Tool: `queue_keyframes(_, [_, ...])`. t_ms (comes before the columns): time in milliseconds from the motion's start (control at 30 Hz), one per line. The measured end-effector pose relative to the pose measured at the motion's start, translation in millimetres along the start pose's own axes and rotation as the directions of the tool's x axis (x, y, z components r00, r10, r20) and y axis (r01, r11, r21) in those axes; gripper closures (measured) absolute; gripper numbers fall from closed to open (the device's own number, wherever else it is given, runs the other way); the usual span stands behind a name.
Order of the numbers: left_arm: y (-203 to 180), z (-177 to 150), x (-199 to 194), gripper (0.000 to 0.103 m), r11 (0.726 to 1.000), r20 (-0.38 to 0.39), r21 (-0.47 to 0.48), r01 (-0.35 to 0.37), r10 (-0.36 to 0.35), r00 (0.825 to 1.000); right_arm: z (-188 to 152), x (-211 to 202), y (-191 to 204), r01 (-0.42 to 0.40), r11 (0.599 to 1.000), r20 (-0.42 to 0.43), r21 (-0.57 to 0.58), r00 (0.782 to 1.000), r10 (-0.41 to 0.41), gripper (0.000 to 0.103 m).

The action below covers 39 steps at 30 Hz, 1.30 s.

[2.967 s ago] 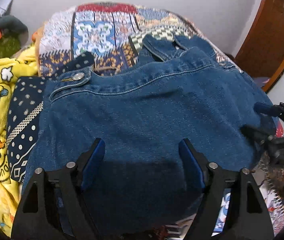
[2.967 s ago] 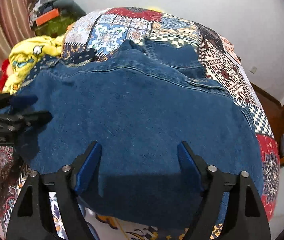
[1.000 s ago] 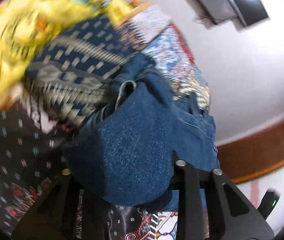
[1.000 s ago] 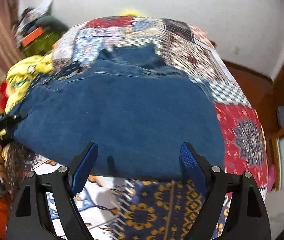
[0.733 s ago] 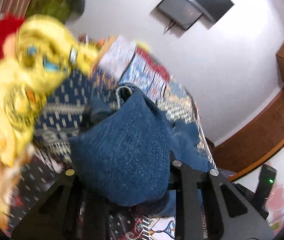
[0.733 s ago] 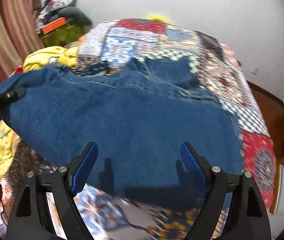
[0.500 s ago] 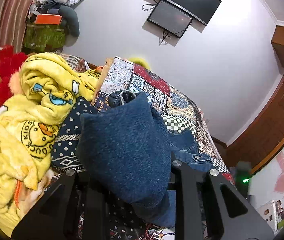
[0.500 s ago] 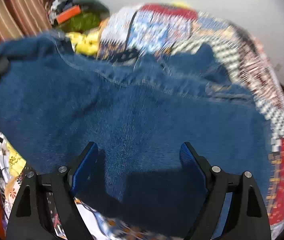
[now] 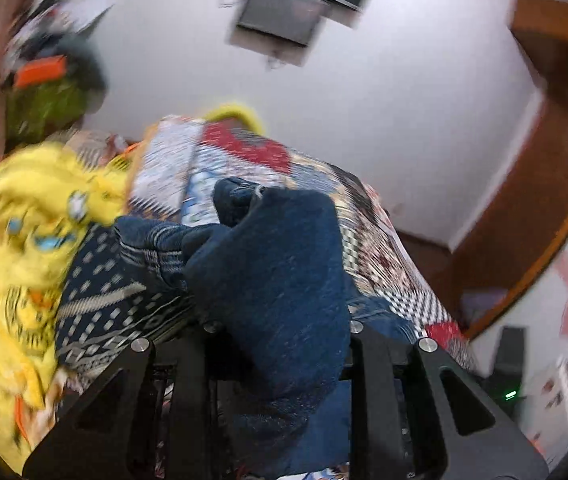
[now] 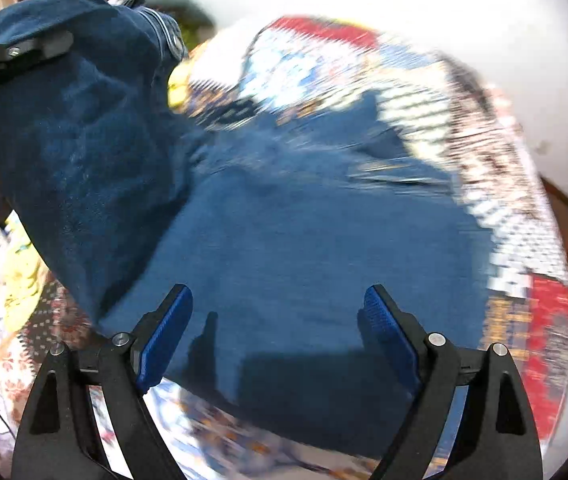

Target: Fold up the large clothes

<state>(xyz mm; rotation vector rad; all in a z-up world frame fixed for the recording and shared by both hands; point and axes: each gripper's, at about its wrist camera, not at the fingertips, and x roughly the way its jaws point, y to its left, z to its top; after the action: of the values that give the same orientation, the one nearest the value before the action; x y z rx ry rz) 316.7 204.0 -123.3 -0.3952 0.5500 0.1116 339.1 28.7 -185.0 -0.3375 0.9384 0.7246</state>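
Bright indoor light; heavy motion blur both views; fisheye bending, dark vignette at edges.

The lifted jeans point(image 10: 84, 128) block the left side; the flat jeans below the right gripper point(image 10: 276, 332) lie bare.

One denim garment point(image 10: 304, 240) is present, with a bunched part clamped in the left gripper point(image 9: 280, 332) and the rest spread ahead of the right gripper point(image 10: 276, 320); two grippers in total. Left of the left gripper lie one yellow cartoon-print blanket point(image 9: 24, 240) and one dark blue white-patterned cloth point(image 9: 108, 296). One patchwork bedcover point(image 10: 516, 216) extends beyond both grippers, and one wall-mounted screen point(image 9: 284, 12) is above them.
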Motion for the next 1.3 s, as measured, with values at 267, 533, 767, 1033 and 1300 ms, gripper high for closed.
queue_keyframes(267, [-138, -2, 45, 0.080, 0.960, -0.055, 0.244, 0.134, -0.124, 0.991, -38, -56, -91, 0.173, 0.966, 0.057, 0.192, 0.981, -0.187, 0.017])
queue_keyframes(533, [-198, -98, 100, 0.080, 0.874, -0.320, 0.421, 0.243, -0.108, 0.941, -91, -79, -150, 0.203, 0.899, 0.006, 0.387, 0.975, -0.222, 0.017])
queue_keyframes(767, [-195, -149, 110, 0.060, 0.823, -0.411, 0.517, 0.235, -0.001, 0.911, -117, -101, -162, 0.231, 0.888, -0.015, 0.398, 0.969, -0.246, 0.017])
queue_keyframes(1033, [-200, -138, 47, 0.032, 0.810, -0.438, 0.493, 0.319, -0.085, 0.895, -95, -124, -148, 0.192, 0.913, 0.077, 0.360, 0.969, -0.234, 0.017])
queue_keyframes(1300, [-137, -83, 18, 0.007, 0.887, -0.210, 0.456, 0.079, 0.021, 0.978, -55, -109, -102, 0.139, 0.959, 0.135, 0.249, 0.975, -0.176, 0.017])
